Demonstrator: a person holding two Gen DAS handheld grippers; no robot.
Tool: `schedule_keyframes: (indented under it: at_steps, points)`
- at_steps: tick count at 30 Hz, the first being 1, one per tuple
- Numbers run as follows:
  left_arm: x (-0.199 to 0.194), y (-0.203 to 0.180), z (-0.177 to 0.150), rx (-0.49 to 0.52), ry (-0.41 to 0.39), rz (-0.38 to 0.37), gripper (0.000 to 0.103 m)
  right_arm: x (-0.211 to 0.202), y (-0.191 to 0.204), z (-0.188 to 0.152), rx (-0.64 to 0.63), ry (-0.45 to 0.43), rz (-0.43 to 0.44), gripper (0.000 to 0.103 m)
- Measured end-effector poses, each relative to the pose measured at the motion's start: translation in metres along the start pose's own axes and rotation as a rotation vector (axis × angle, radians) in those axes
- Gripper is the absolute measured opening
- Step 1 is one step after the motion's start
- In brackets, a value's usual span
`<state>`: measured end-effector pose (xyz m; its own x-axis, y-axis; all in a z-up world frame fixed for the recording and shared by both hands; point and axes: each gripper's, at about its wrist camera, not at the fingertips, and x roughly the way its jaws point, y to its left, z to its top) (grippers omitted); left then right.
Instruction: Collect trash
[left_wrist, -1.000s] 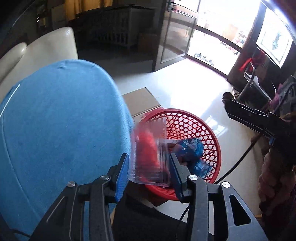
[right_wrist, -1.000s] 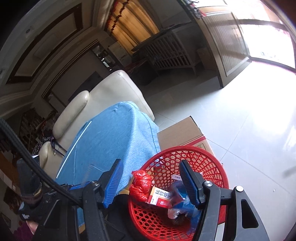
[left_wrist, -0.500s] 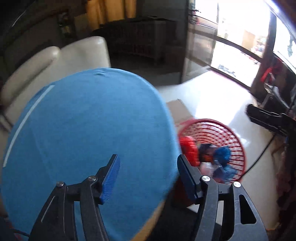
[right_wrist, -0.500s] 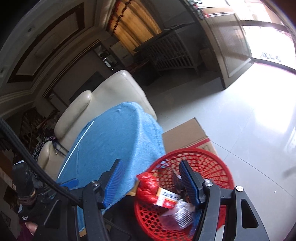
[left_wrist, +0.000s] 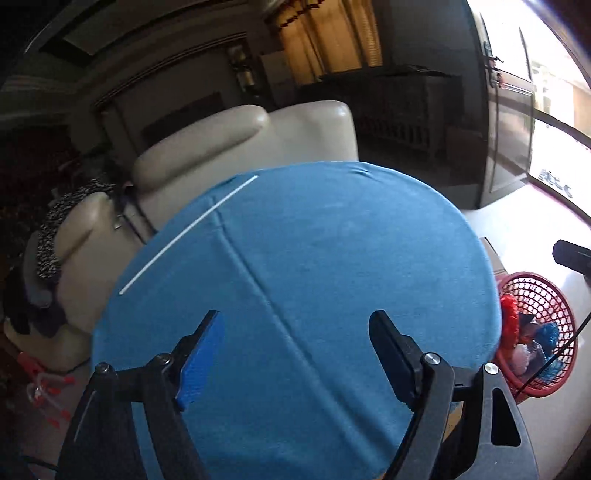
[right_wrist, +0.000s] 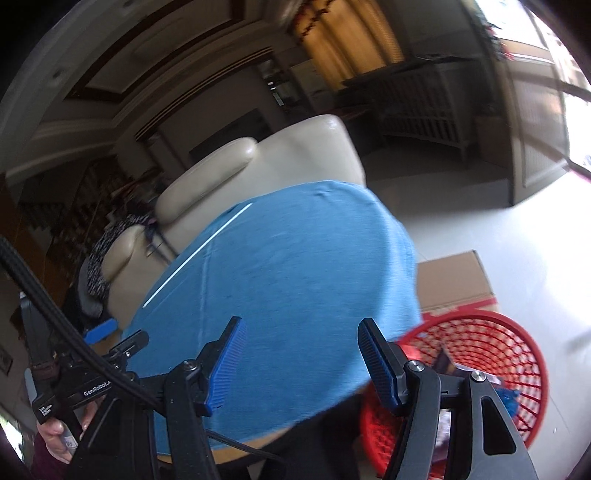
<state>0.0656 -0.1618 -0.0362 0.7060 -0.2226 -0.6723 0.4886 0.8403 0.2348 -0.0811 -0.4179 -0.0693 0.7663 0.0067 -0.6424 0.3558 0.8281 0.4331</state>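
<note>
A red mesh basket (left_wrist: 554, 295) stands on the floor to the right of a round table under a blue cloth (left_wrist: 314, 277). It holds red, blue and clear trash. My left gripper (left_wrist: 295, 354) is open and empty above the cloth. My right gripper (right_wrist: 299, 358) is open and empty over the table's right edge, with the basket (right_wrist: 491, 343) just to its right. The left gripper (right_wrist: 107, 354) shows at the lower left of the right wrist view. A thin white straw (left_wrist: 188, 234) lies on the far left of the cloth; it also shows in the right wrist view (right_wrist: 199, 254).
A cream leather armchair (left_wrist: 236, 147) stands behind the table. A flat cardboard box (right_wrist: 454, 280) lies on the white tiled floor behind the basket. A black cable (left_wrist: 554, 358) runs across the basket. A dark wooden crib (right_wrist: 424, 107) and glass doors stand at the back right.
My left gripper let go of the clear plastic container into the basket, then swung left over the table. My right gripper also turned left, away from the basket, toward the table.
</note>
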Motion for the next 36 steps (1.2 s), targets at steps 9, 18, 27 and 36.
schedule_keyframes:
  at_steps: [9,18,27,36]
  points:
    - [-0.014,0.053,-0.02,-0.123,-0.012,0.101,0.081,0.025,0.088,-0.01,-0.174,0.029,0.045,0.067]
    - [-0.039,0.096,-0.04,-0.207,-0.029,0.178,0.081,0.039,0.155,-0.02,-0.287,0.025,0.094,0.068]
    - [-0.064,0.126,-0.06,-0.275,-0.037,0.242,0.081,0.032,0.2,-0.032,-0.367,0.006,0.092,0.068]
    - [-0.104,0.143,-0.077,-0.329,-0.075,0.308,0.083,0.01,0.227,-0.044,-0.38,-0.019,0.109,0.068]
